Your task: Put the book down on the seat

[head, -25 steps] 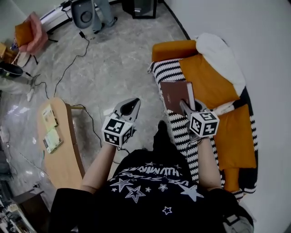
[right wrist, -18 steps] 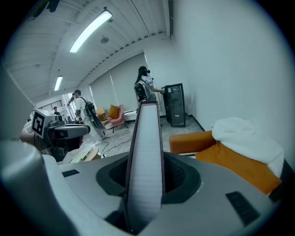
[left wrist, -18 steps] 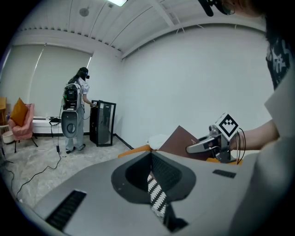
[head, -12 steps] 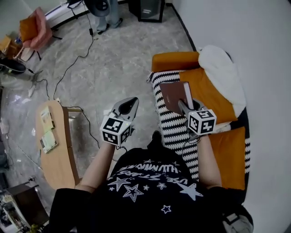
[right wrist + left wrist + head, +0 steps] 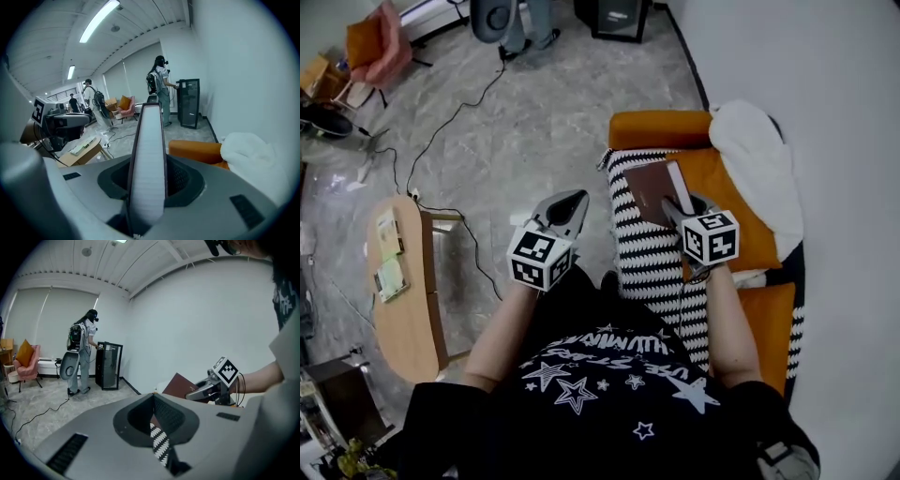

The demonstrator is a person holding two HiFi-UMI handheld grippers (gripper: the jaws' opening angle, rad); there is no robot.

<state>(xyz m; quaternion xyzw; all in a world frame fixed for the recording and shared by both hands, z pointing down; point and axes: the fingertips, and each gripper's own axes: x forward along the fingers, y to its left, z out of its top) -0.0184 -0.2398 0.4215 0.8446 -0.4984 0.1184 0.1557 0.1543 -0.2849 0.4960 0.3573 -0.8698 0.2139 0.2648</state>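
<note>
A brown hardcover book (image 5: 649, 190) hangs over the back end of the sofa seat, which is covered by a black-and-white striped blanket (image 5: 652, 267). My right gripper (image 5: 674, 212) is shut on the book's near edge. In the right gripper view the white page edge (image 5: 150, 154) runs upright between the jaws. The left gripper view shows the book (image 5: 180, 386) to the right. My left gripper (image 5: 566, 208) hovers over the floor left of the sofa, jaws shut and empty. Its jaws (image 5: 157, 425) point toward the striped blanket.
Orange cushions (image 5: 731, 202) and a white pillow (image 5: 759, 155) lie along the sofa's wall side. A wooden table (image 5: 408, 309) with booklets (image 5: 386, 277) stands to the left. Cables (image 5: 450, 122) cross the floor. A person (image 5: 82, 357) stands by a black cabinet (image 5: 108, 365).
The head view has shifted, so the sofa sits a little higher in the frame. The book stays in the right gripper over the striped seat. The left gripper has barely moved.
</note>
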